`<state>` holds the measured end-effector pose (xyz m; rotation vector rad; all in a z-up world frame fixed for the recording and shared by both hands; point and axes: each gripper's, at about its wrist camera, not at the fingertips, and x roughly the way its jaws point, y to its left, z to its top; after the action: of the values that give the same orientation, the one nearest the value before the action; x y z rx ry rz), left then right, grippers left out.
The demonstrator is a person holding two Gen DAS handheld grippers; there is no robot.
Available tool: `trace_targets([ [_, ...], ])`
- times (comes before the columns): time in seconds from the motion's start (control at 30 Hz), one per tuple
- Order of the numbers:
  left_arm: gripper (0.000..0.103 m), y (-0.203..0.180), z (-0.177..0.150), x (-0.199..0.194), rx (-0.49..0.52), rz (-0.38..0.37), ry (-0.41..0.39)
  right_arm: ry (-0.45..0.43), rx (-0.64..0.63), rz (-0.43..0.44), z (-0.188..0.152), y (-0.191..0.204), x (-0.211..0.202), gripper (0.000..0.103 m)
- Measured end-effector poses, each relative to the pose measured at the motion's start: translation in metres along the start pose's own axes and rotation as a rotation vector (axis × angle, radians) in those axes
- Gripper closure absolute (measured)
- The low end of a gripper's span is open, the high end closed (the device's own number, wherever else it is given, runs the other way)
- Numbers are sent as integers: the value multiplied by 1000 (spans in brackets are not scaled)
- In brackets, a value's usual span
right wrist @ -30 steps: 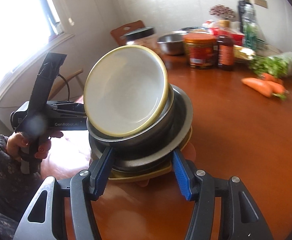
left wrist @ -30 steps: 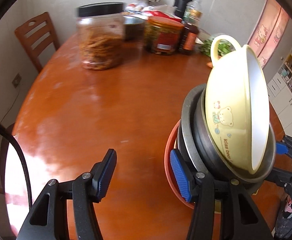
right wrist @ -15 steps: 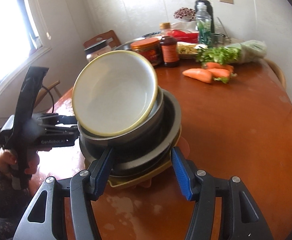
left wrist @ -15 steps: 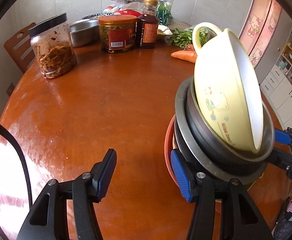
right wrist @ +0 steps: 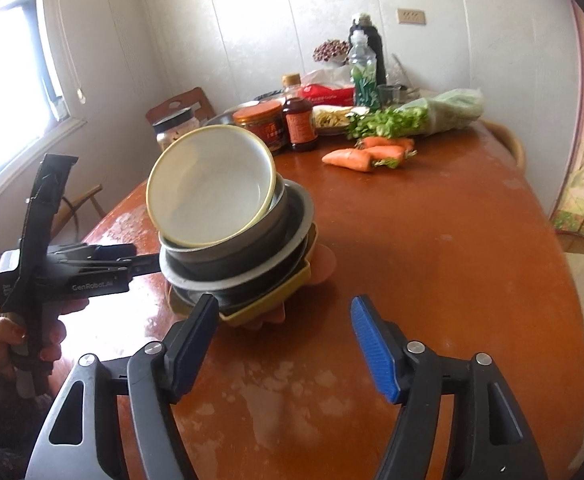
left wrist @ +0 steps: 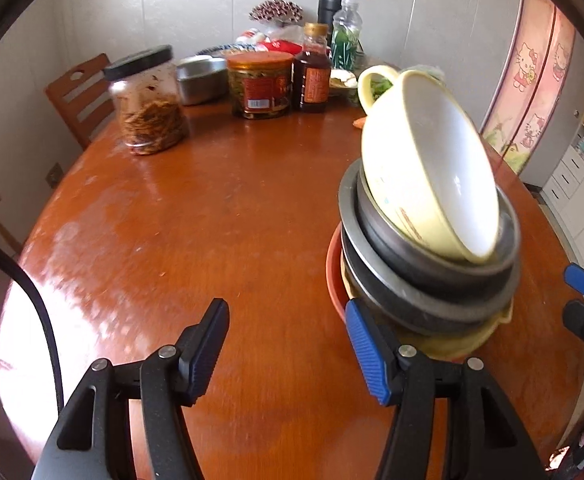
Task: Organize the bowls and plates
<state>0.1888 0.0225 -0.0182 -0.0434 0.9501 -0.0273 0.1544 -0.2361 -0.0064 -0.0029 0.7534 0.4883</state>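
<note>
- Left wrist view: left tool (left wrist: 286,344) over the round wooden table (left wrist: 196,216), jaws apart and opening, bare tabletop between them. Its blue right pad sits just beside the stack's low edge w/o pressing on it.
- Stack of dishes (left wrist: 423,280) stands on the table at right-centre: reddish plate (left wrist: 333,280) at bottom, yellow dish (left wrist: 463,340) on it, then two grey metal bowls, w/ a cream bowl (left wrist: 431,172) on top.
- Cream bowl is tilted, mouth facing right in this view; looped handle at its upper rim, printed pattern on its outer wall (too blurred to read).
- Far side of table: jar w/ black lid (left wrist: 148,100), metal basin (left wrist: 202,80), orange-lidded jar (left wrist: 260,84), dark sauce bottle (left wrist: 311,76), green bottle (left wrist: 345,40). Wooden chair (left wrist: 78,96) behind at left.
- Right wrist view: right tool (right wrist: 284,326) low over the table, jaws wide and opening, nothing between them. Left pad is near the yellow dish's edge; contact cannot be told.
- Same stack sits ahead, left of centre; cream bowl mouth tilts toward this camera.
- Left tool appears at left edge, gripped by a hand (right wrist: 12,340) w/ patterned sleeve, tips at the stack's far-left side.
- Carrots (right wrist: 367,154) and bagged greens (right wrist: 423,116) lie well apart from the stack, at far right of table.
</note>
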Motion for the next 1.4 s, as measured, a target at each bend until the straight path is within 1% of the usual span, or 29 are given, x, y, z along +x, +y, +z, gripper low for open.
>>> trace_targets([
  [0.13,38,-6,-20,-23,-17,25,-47,-30,-18,-65,-13,9,-18,29],
  [0.17,38,-8,-26,-28,-21,30,-56,-37,-19,-79,-16,11,-21,27],
  [0.27,36,-14,-40,-41,-21,64,-88,-52,-17,-133,-28,15,-31,25],
  [0.33,34,-19,-51,-50,-23,67,-106,-57,-19,-176,-36,16,-36,25],
  [0.4,32,-26,-62,-58,-16,65,-113,-59,-16,-192,-46,18,-39,25],
  [0.5,29,-35,-75,-65,4,61,-117,-58,7,-192,-62,17,-44,24],
  [0.57,25,-40,-81,-68,5,55,-117,-63,20,-192,-69,18,-48,23],
  [0.63,24,-45,-89,-75,10,58,-126,-58,22,-188,-75,21,-52,23],
  [0.7,23,-49,-95,-82,13,64,-138,-62,14,-194,-80,24,-56,23],
  [0.83,18,-55,-107,-92,8,69,-158,-68,25,-179,-89,28,-66,22],
  [0.97,18,-62,-118,-92,6,46,-140,-100,37,-182,-95,32,-77,21],
  [1.17,18,-68,-127,-89,11,48,-124,-113,22,-190,-102,37,-81,21],
  [1.33,18,-68,-129,-88,6,65,-124,-121,67,-177,-107,32,-77,21],
  [1.4,18,-66,-130,-87,-1,65,-116,-119,91,-159,-108,29,-75,21],
])
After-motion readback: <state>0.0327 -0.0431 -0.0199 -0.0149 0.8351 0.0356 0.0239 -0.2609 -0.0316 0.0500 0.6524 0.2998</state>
